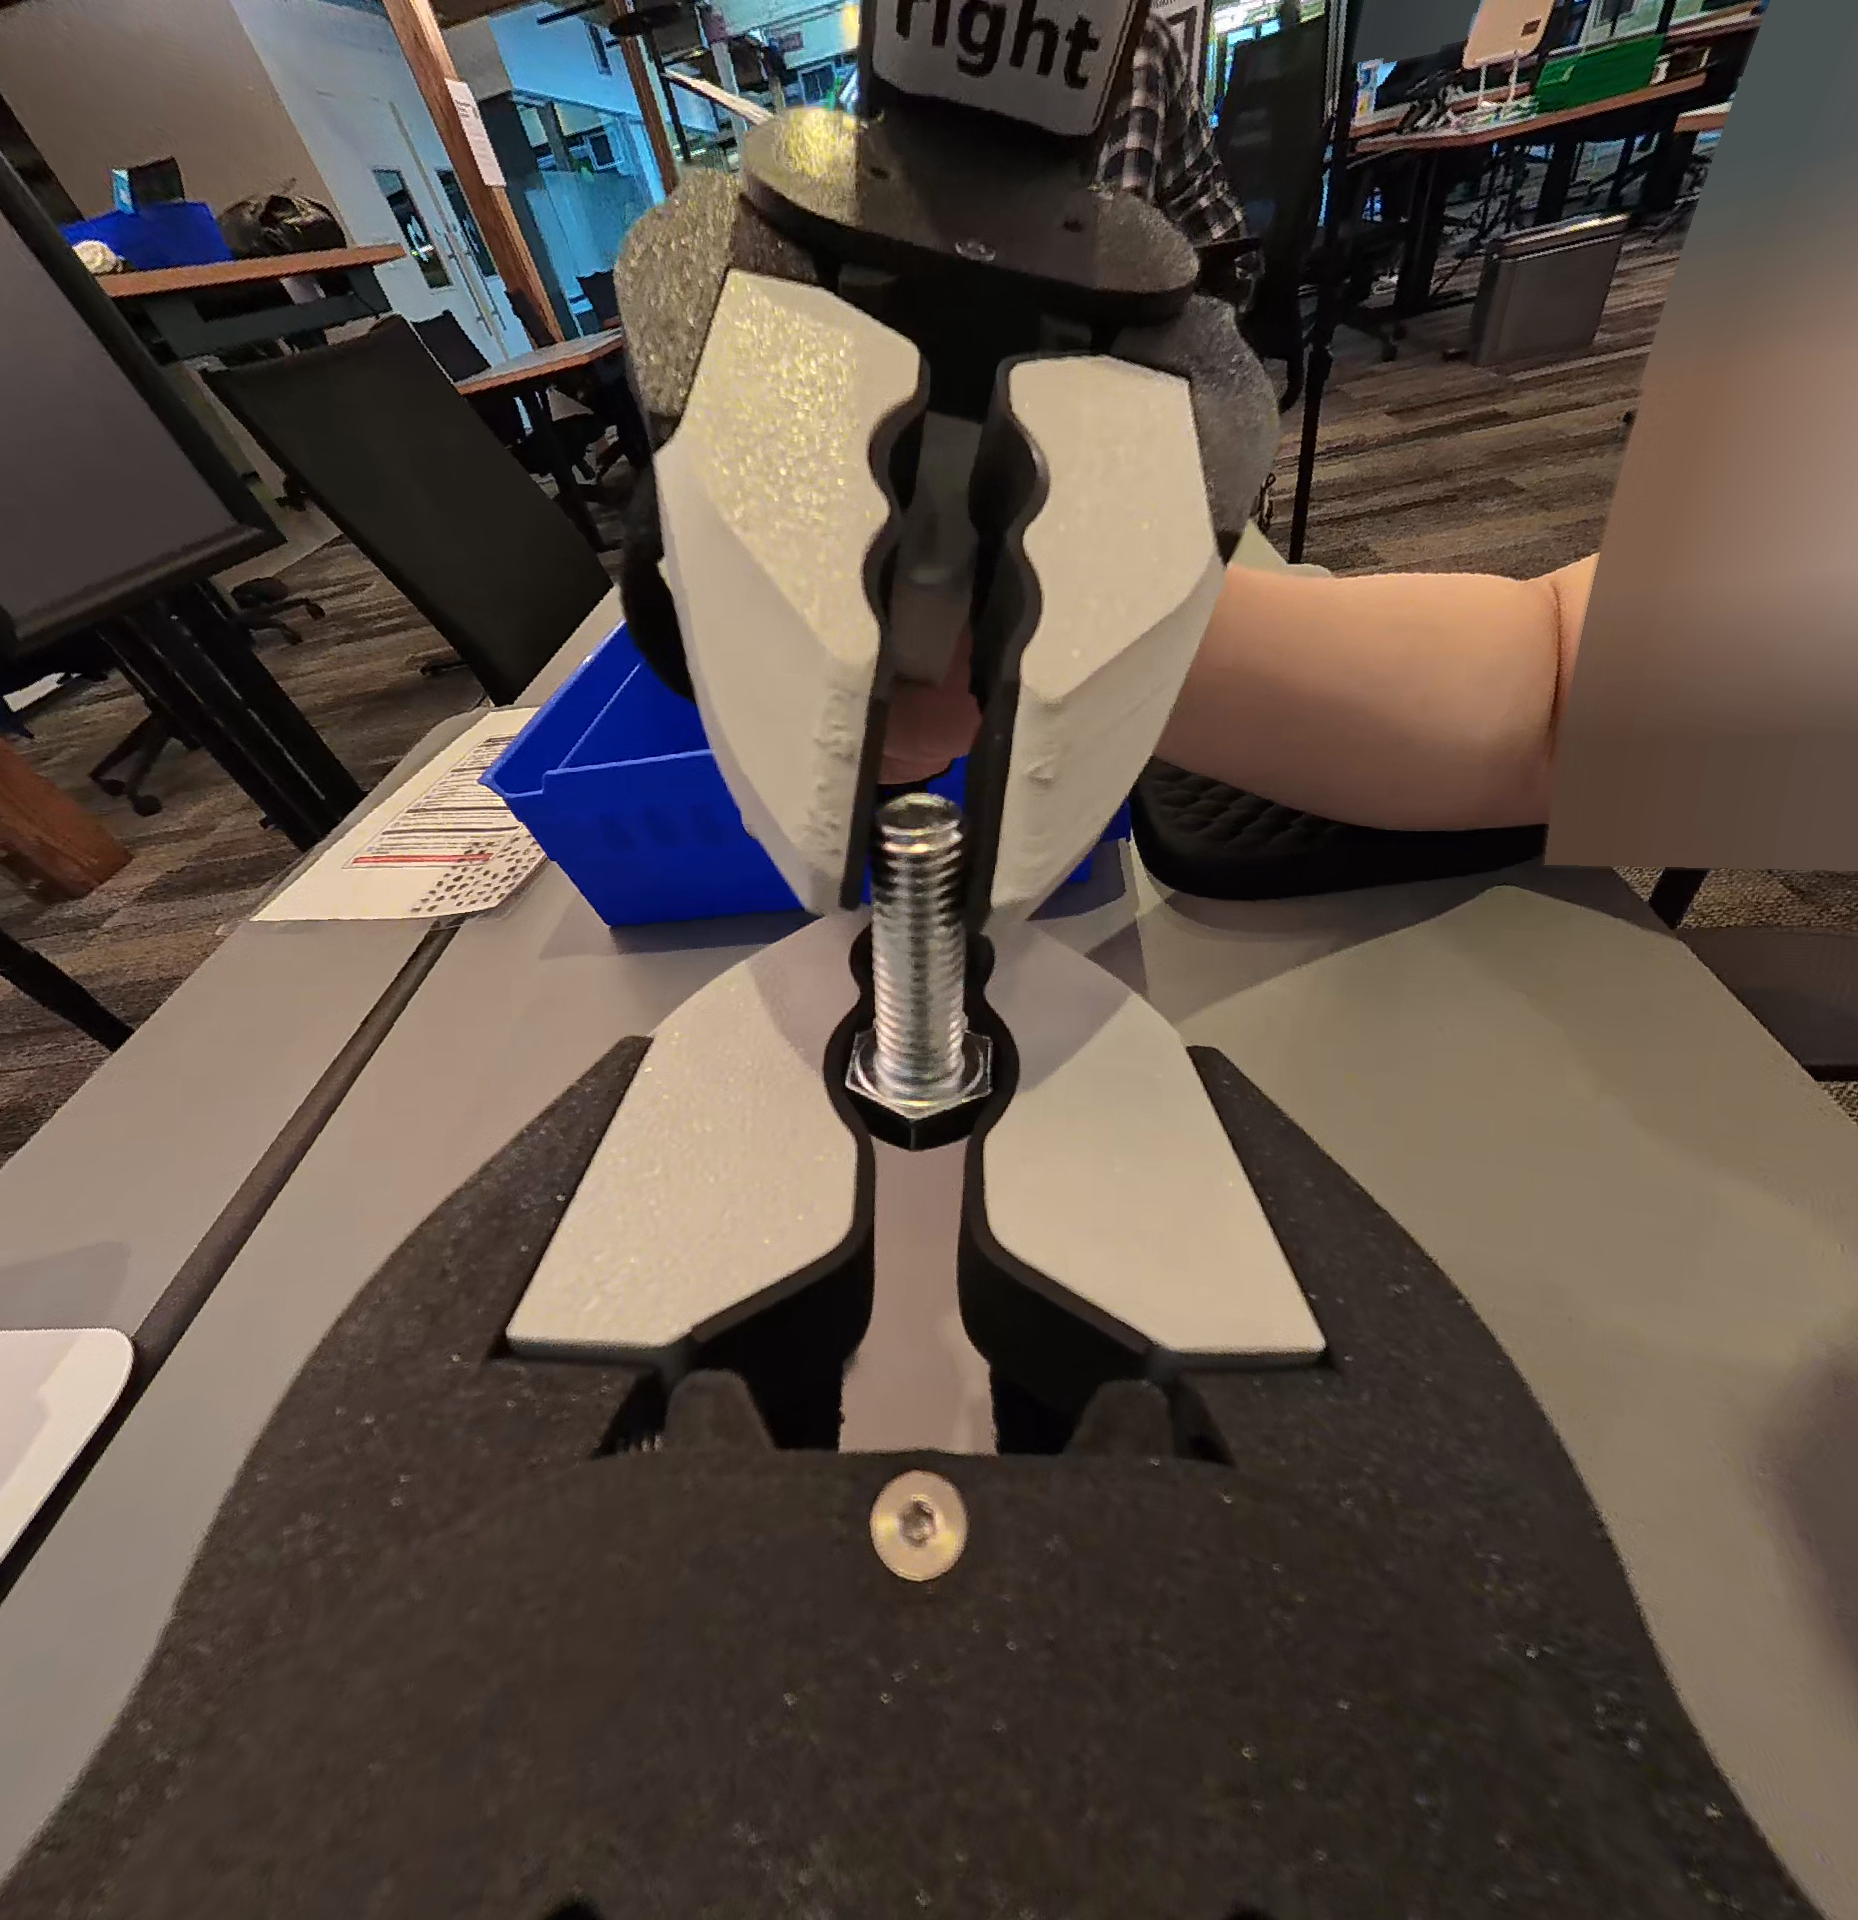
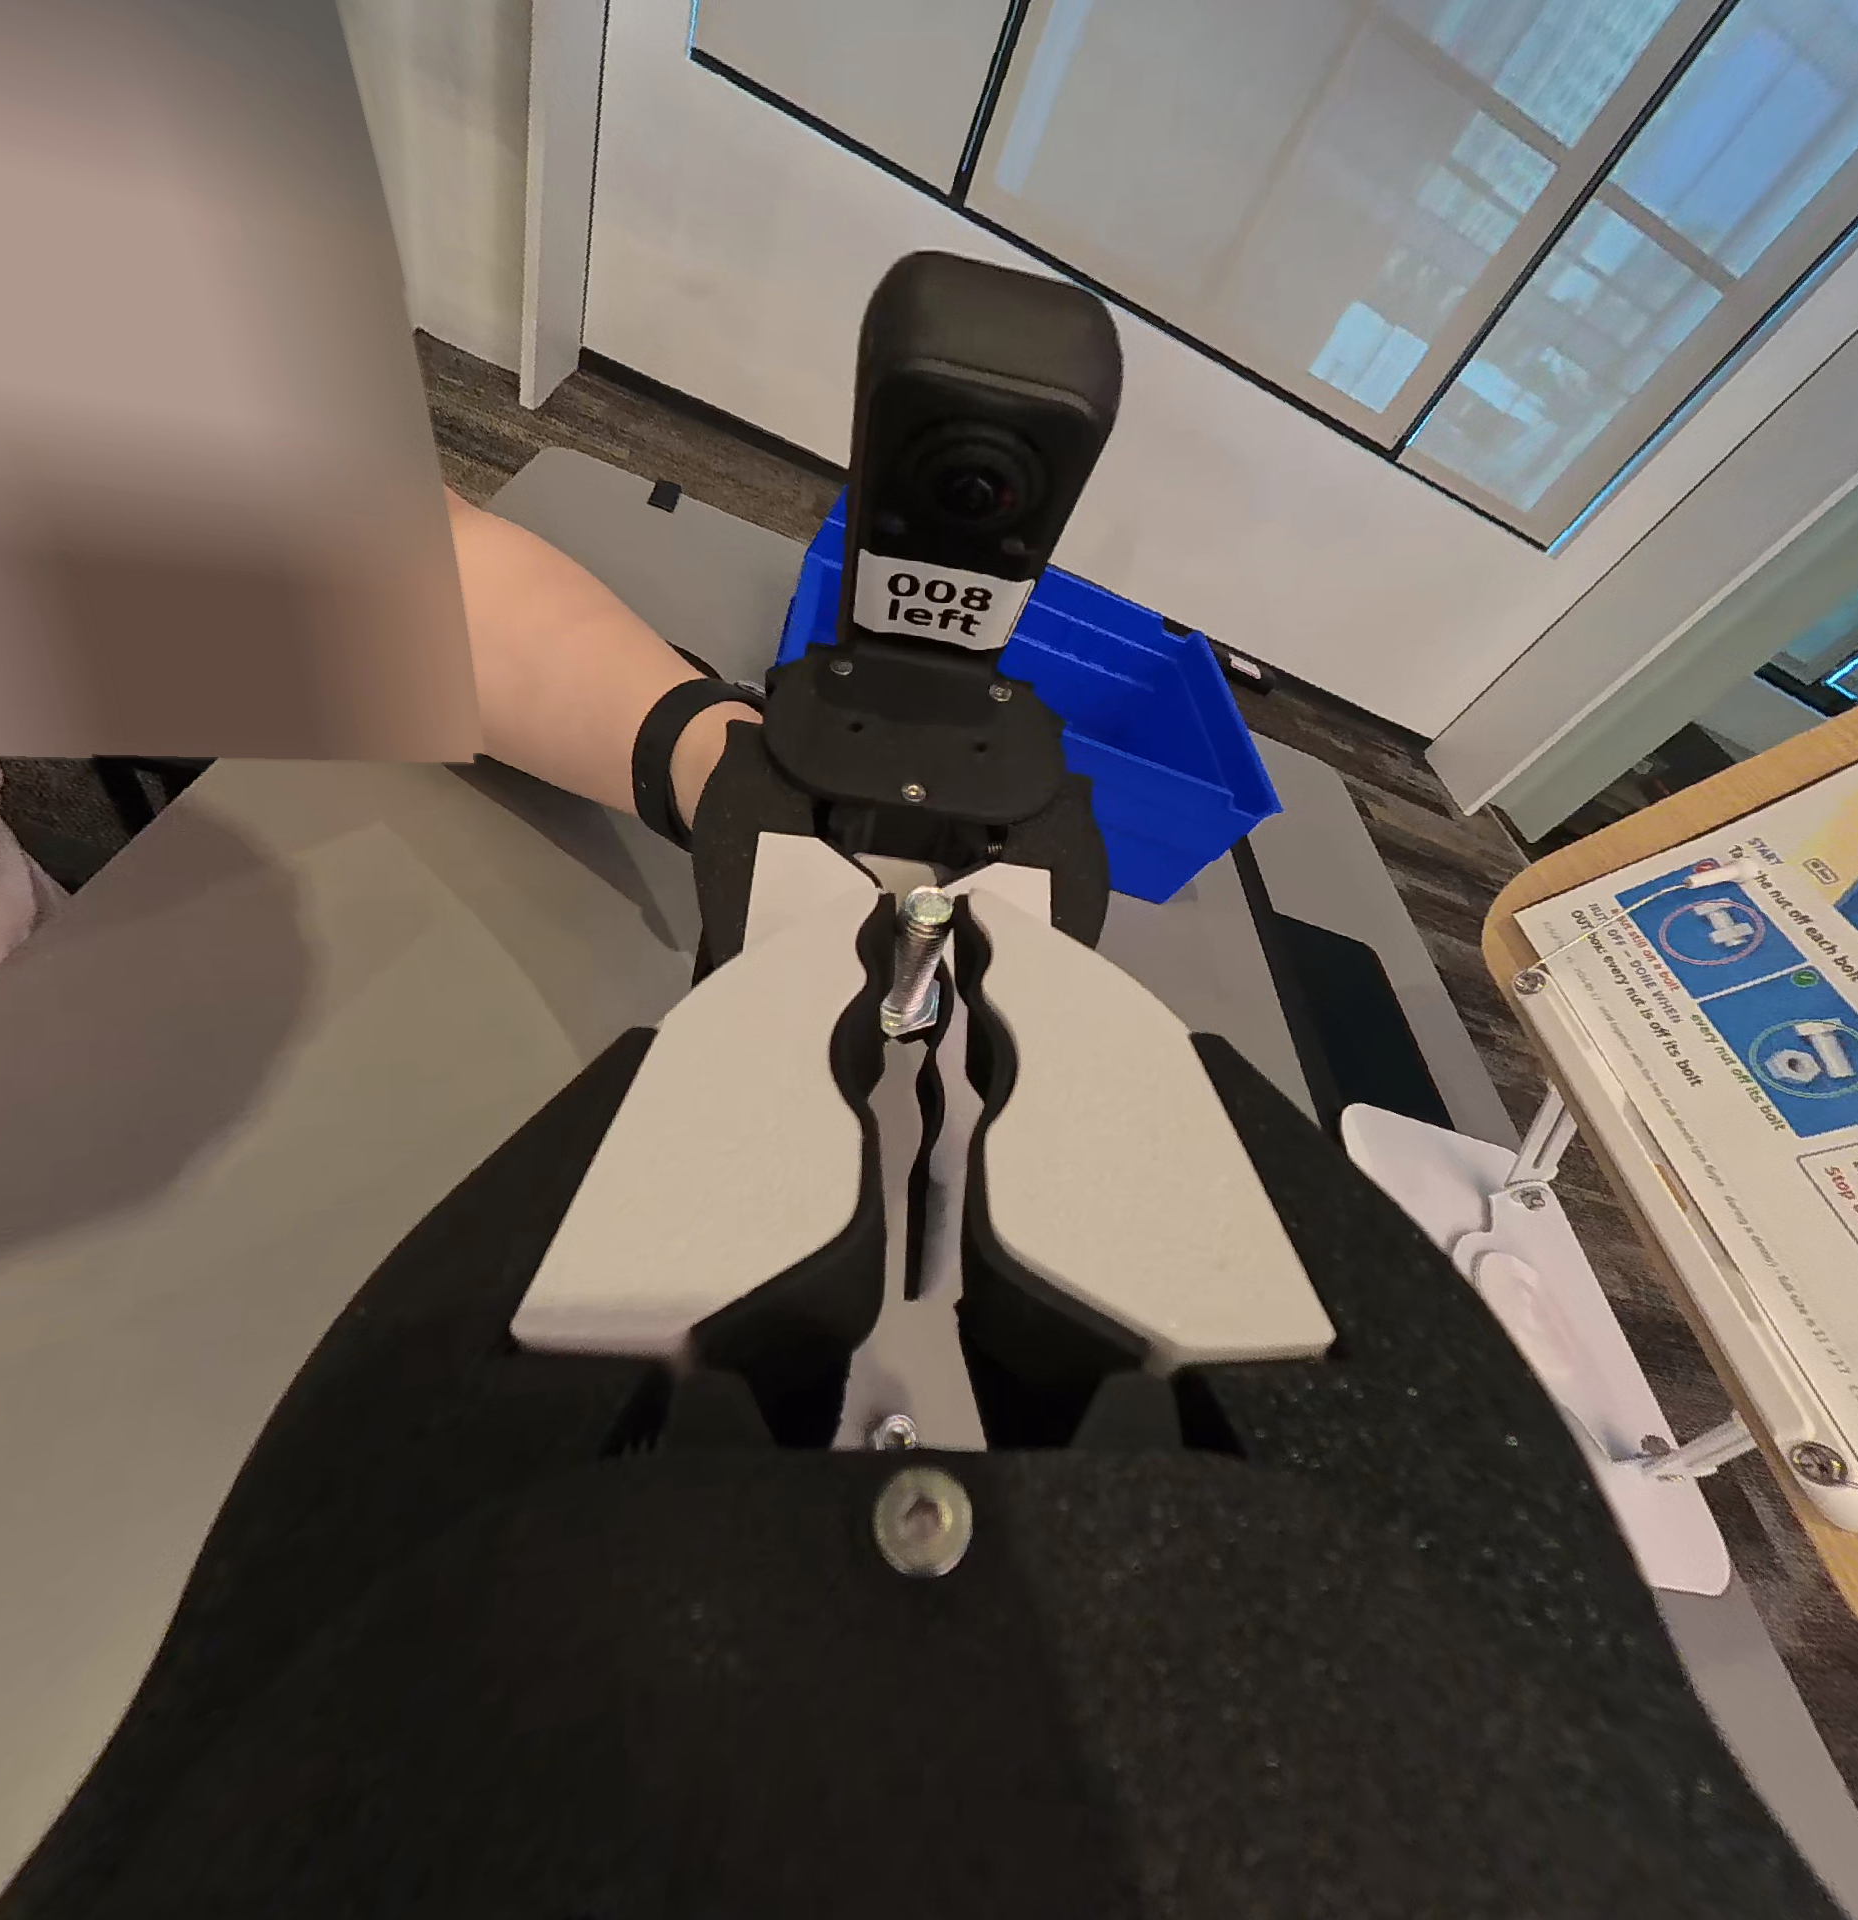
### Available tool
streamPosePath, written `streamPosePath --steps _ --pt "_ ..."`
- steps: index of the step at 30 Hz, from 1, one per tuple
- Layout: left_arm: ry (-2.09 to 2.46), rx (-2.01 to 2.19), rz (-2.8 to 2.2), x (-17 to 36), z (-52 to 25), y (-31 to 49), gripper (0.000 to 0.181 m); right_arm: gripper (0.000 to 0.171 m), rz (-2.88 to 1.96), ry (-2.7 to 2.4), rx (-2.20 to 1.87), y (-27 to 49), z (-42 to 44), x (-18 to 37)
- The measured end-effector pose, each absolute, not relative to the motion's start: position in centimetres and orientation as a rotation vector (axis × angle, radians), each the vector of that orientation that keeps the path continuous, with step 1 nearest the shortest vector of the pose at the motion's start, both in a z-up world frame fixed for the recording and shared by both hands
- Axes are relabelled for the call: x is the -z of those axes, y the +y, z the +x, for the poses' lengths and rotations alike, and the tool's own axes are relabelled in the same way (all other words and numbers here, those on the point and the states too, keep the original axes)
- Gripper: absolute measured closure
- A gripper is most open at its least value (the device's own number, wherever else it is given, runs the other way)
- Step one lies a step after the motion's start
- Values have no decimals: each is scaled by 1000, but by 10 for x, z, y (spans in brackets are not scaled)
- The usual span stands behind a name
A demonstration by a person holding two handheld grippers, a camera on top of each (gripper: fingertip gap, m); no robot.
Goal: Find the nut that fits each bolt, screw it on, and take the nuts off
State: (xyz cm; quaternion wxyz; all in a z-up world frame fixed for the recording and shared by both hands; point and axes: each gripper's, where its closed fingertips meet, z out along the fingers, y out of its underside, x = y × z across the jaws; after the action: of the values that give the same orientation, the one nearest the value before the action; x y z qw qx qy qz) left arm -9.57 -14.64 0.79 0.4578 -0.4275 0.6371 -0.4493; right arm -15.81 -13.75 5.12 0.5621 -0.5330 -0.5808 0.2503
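Bolt [image 1: 917, 956] sat head-down in the left gripper [image 1: 920, 1091], jaws clamped on its hex head, threaded shaft pointing out toward the right gripper [image 1: 925, 831]. Right jaws stood nearly shut around the shaft tip; whether they held a nut, couldn't tell. Steel bolt judged stiff, smallish, slick on the threads; best held by the hex flats. Blue bin [image 2: 1133, 727] stood just behind on the grey table [image 1: 489, 1039], instruction sheet [image 2: 1683, 1091] off to the side. Nothing blocked the shaft.

bolt [image 1: 917, 956] tip hidden between right gripper [image 1: 920, 831] fingers; nut unseen.
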Motion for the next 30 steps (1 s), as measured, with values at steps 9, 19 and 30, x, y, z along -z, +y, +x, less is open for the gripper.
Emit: streamPosePath --steps 9,19,30 --pt "1562 1101 -1042 -10 -95 -148 171 161 -1234 -1369 -628 -140 -157 -53" --pt "1528 1064 -1093 -7 -97 -131 171 153 -1266 -1227 -590 -126 -134 -76" --pt "1328 934 -1209 -22 -138 -52 171 158 -1911 -1537 -436 -112 -103 47"
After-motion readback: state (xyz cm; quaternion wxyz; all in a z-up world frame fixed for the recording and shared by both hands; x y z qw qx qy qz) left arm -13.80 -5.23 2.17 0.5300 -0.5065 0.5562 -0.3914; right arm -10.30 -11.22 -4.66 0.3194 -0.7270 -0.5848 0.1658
